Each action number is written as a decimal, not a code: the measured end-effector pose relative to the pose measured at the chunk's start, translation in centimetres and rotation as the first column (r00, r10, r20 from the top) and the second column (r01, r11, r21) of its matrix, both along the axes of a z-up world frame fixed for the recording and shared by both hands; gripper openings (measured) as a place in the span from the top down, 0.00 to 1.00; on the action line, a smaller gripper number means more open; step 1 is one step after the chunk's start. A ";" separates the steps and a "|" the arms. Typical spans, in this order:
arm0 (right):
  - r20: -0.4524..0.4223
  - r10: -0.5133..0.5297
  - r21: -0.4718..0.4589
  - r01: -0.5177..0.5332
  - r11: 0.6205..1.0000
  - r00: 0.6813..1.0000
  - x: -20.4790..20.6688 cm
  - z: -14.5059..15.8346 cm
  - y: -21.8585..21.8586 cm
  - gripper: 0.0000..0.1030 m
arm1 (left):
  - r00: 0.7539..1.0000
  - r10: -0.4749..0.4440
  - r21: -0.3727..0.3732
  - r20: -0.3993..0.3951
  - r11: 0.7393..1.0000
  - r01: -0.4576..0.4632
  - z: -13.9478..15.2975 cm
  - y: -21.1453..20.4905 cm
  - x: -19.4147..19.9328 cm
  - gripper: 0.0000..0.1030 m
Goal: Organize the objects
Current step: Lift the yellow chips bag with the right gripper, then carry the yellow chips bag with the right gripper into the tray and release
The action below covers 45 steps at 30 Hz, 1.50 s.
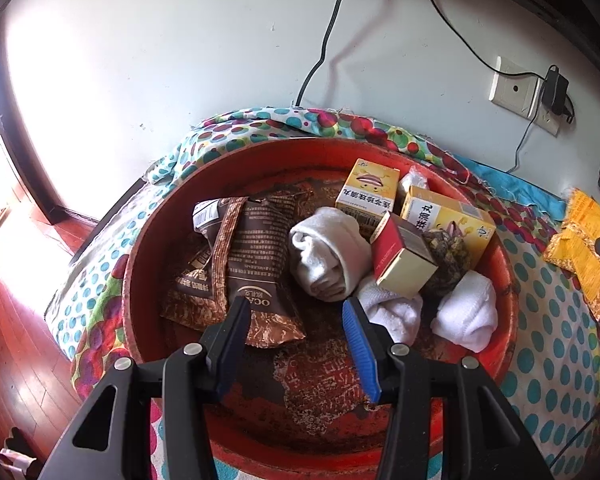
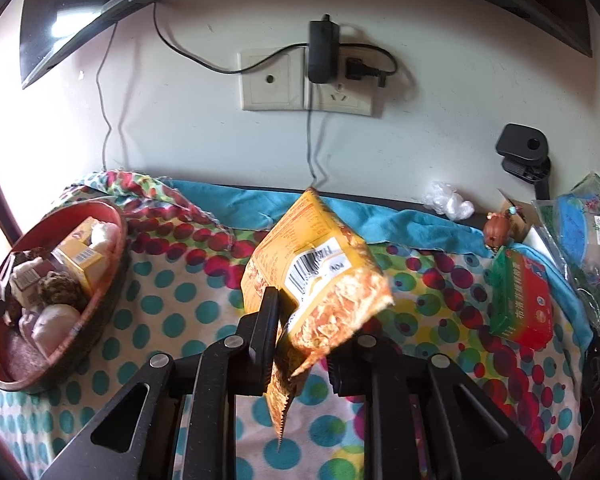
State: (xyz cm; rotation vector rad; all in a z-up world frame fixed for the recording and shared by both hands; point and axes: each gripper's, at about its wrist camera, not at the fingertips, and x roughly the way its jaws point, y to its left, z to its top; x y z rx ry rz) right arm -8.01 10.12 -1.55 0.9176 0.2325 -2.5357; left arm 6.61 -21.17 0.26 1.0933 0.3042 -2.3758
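- The yellow snack packet [image 2: 316,276] hangs above the dotted cloth [image 2: 172,320], pinched by the right gripper [image 2: 300,320]; only the gripper's left finger [image 2: 266,320] shows plainly, the other being hidden behind the packet.
- The packet's barcode label faces the camera, and its serrated lower edge droops between the gripper's arms.
- In the left wrist view the same packet [image 1: 580,248] appears at the far right, well apart from the red basin [image 1: 508,320].
- The left gripper [image 1: 296,328] hovers over the basin's near side with its fingers spread wide, holding nothing; one blue pad [image 1: 360,348] faces inward.
- Inside the basin lie brown snack bags [image 1: 244,256] on the left, a rolled white towel [image 1: 328,256] in the middle, and two more white rolls [image 1: 464,312] near the right wall.
- Two yellow boxes [image 1: 366,194] stand toward the back, with a red and gold box [image 1: 400,260] tilted in front of them.
- A green and red box [image 2: 520,300] lies on the cloth to the right, just beside clear plastic bags [image 2: 588,232].
- A wall socket [image 2: 306,84] with a black adapter sits on the wall behind.
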 end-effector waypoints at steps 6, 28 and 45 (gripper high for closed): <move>-0.031 0.051 -0.004 -0.051 0.999 0.998 1.5 2.2 -2.3 0.81 | 1.000 -0.029 0.014 -0.006 0.999 0.029 0.4 0.3 0.0 0.52; 0.030 0.374 -0.205 -0.361 0.910 0.927 7.2 7.0 -16.2 0.86 | 0.998 -0.037 0.003 -0.047 0.999 0.037 3.2 0.4 1.2 0.48; 0.098 0.421 -0.291 -0.379 0.878 0.902 5.1 7.3 -21.2 0.89 | 0.998 0.047 0.023 -0.045 0.999 -0.046 2.8 -2.0 2.0 0.44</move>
